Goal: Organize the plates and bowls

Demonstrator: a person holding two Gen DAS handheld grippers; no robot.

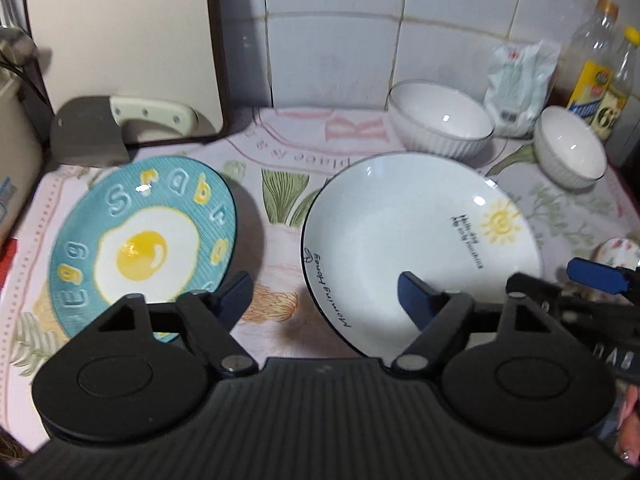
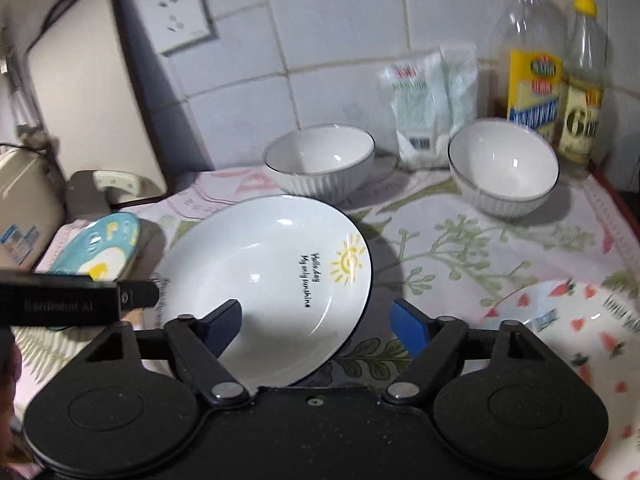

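A white sun-print plate (image 1: 404, 240) lies mid-cloth; it also shows in the right wrist view (image 2: 264, 276). A blue fried-egg plate (image 1: 144, 236) lies to its left, and shows small in the right wrist view (image 2: 100, 248). Two white ribbed bowls stand behind: one (image 1: 440, 120) (image 2: 320, 160) and another (image 1: 570, 148) (image 2: 502, 166). A strawberry-print plate (image 2: 576, 344) lies at the right. My left gripper (image 1: 324, 292) is open, hovering between the two plates' near edges. My right gripper (image 2: 318, 320) is open, straddling the sun plate's near right rim.
A cutting board (image 1: 120, 32) leans on the tiled wall with a cleaver (image 1: 96, 132) before it. Two oil bottles (image 2: 532, 68) and a white bag (image 2: 428, 104) stand at the back right. A floral cloth (image 2: 460, 248) covers the counter. A beige appliance (image 2: 24, 208) stands at the left.
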